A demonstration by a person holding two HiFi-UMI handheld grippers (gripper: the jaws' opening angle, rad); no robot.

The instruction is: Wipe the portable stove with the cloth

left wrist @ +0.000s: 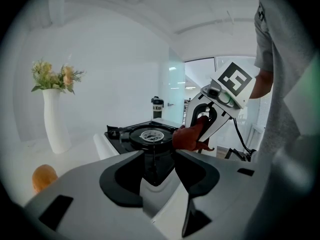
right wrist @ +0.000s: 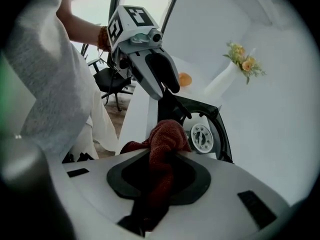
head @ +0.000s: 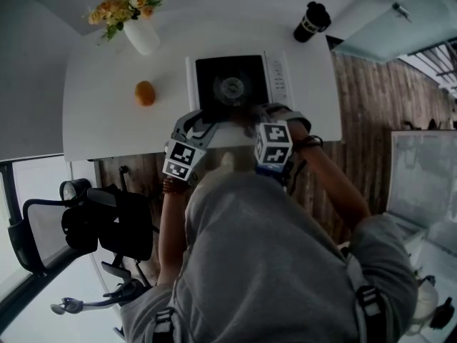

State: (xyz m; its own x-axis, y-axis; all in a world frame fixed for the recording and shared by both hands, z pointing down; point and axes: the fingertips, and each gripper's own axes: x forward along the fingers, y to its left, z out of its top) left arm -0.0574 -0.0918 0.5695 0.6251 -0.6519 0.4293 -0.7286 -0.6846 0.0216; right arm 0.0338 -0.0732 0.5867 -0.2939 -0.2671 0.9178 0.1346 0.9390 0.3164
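The right claw [right wrist: 160,170] is clenched on a rust-red terry cloth [right wrist: 164,141]. It grips the cloth mid-fold, so a bunched wad sticks out past the tips as a wiping pad. The claw angles steeply down at the near edge of the black-topped, white-bodied portable stove [head: 232,84], which sits mid-way along the white tabletop [head: 100,113]. The wad looks to be at or just above the stove's front rim; I cannot tell whether it touches. The left claw [left wrist: 157,168] hangs released and empty by the stove's near-left corner, probably ready to steady the light stove against the push of wiping. Wiping seems about to start.
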